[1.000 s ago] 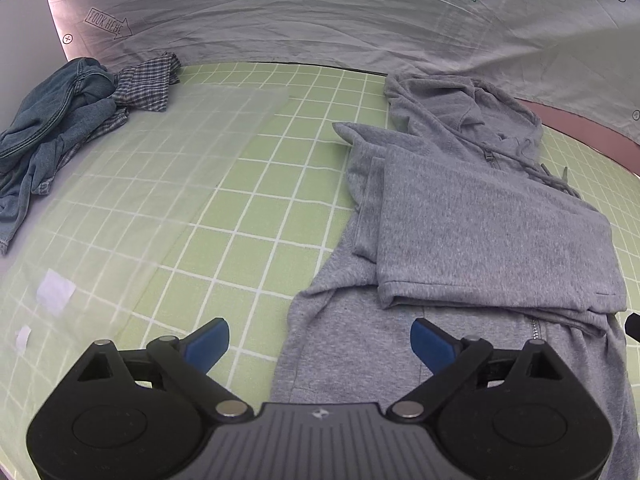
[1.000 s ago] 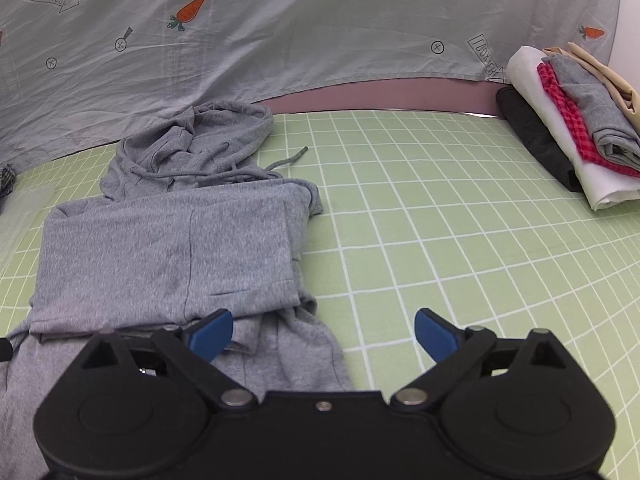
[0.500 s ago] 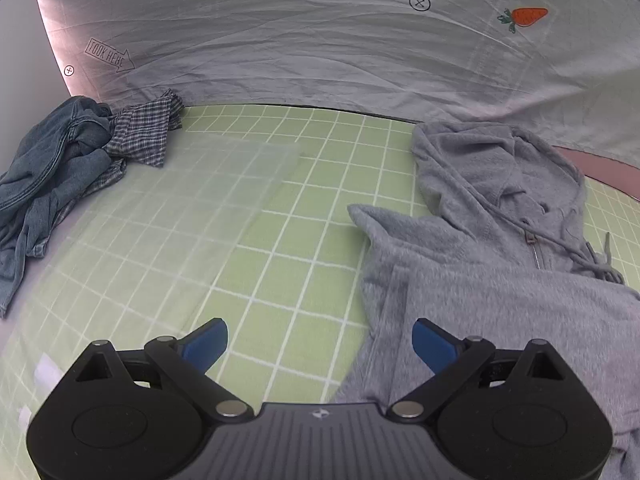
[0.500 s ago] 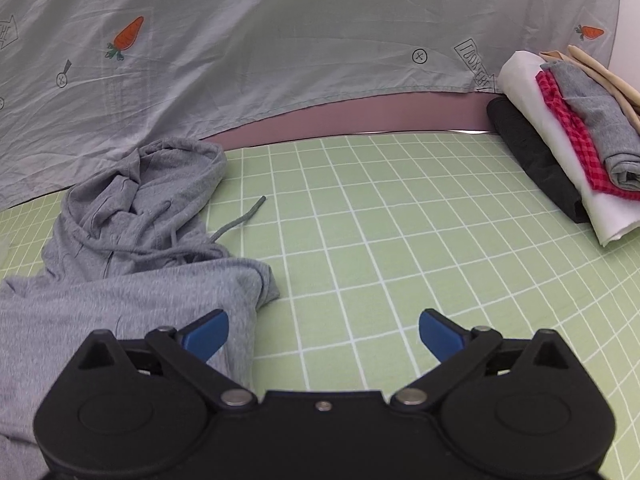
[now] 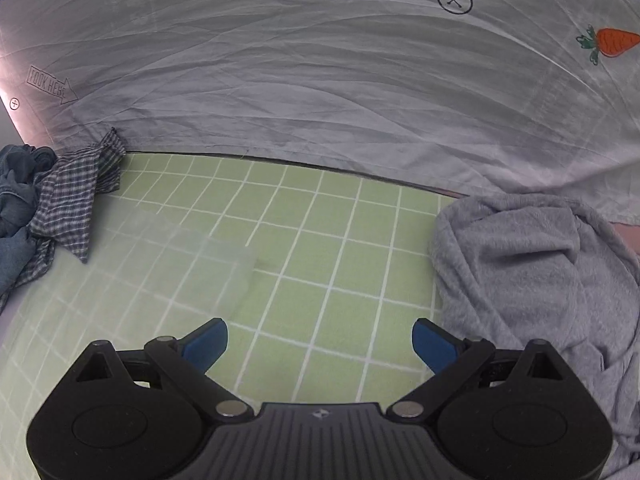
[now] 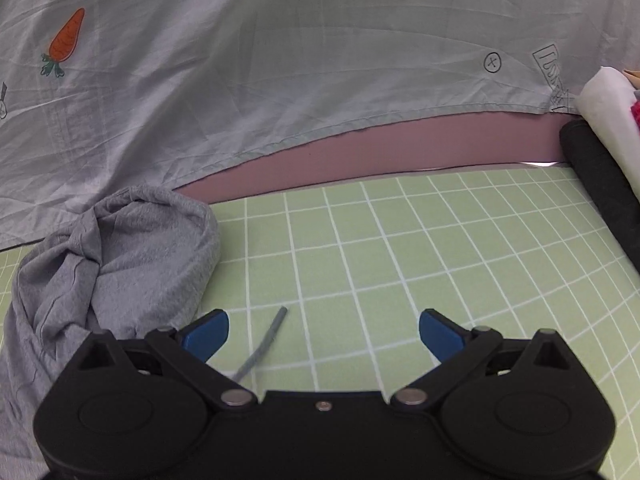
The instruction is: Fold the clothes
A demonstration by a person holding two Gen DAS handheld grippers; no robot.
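Fingers [image 5: 206,342] of both grippers spread wide, empty; grey hoodie [image 5: 532,276] hood toward the backdrop

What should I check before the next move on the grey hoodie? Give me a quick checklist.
1. Left hand-held gripper open, nothing held: ok.
2. Right hand-held gripper open, nothing held: ok.
3. Grey hoodie hood flattened: not ok, bunched.
4. Drawstring tucked in: not ok, loose on the green mat.
5. Hoodie body folded neatly: cannot tell, out of view.
6. Folded stack apart from the hoodie: ok.
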